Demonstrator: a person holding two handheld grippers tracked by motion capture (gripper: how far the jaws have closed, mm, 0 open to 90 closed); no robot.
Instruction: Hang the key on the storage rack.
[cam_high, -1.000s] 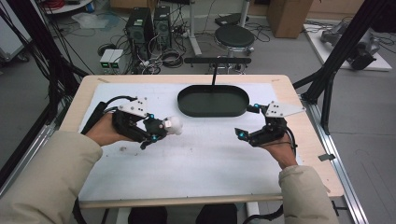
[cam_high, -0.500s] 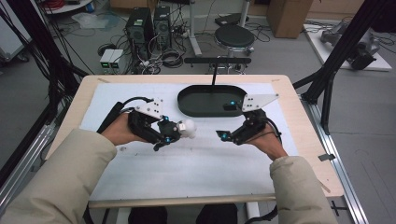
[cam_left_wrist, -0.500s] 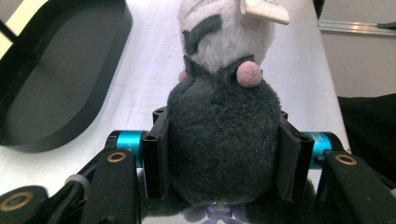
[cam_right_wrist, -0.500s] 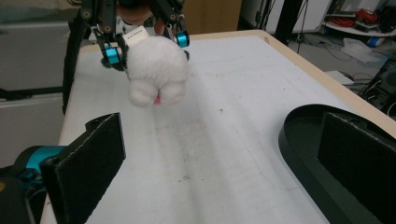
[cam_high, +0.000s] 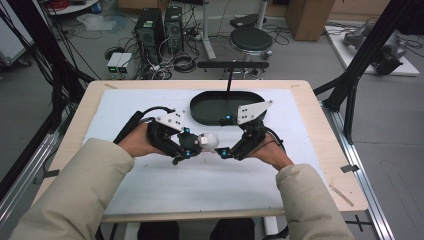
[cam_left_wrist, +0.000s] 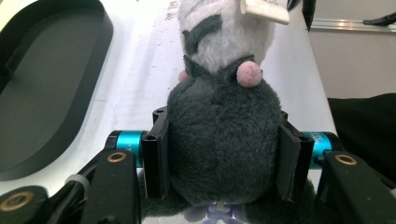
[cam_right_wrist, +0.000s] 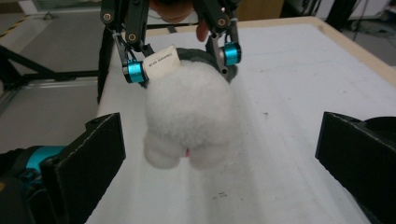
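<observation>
While both hands meet just in front of the black tray (cam_high: 200, 107), notes run so:
Left gripper (cam_high: 192, 149): clamped on the plush toy's (cam_left_wrist: 219, 140) grey end.
Plush toy: held off the white mat (cam_high: 200, 185), just in front of the tray, white end toward the right gripper (cam_high: 223, 153).
Right gripper: jaws spread wide, pads (cam_right_wrist: 93, 154) either side of the white end, not touching.

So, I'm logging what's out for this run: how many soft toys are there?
1. The soft toy hangs between the two grippers, gripped by the left gripper, in front of the black tray. I see no others.
</observation>
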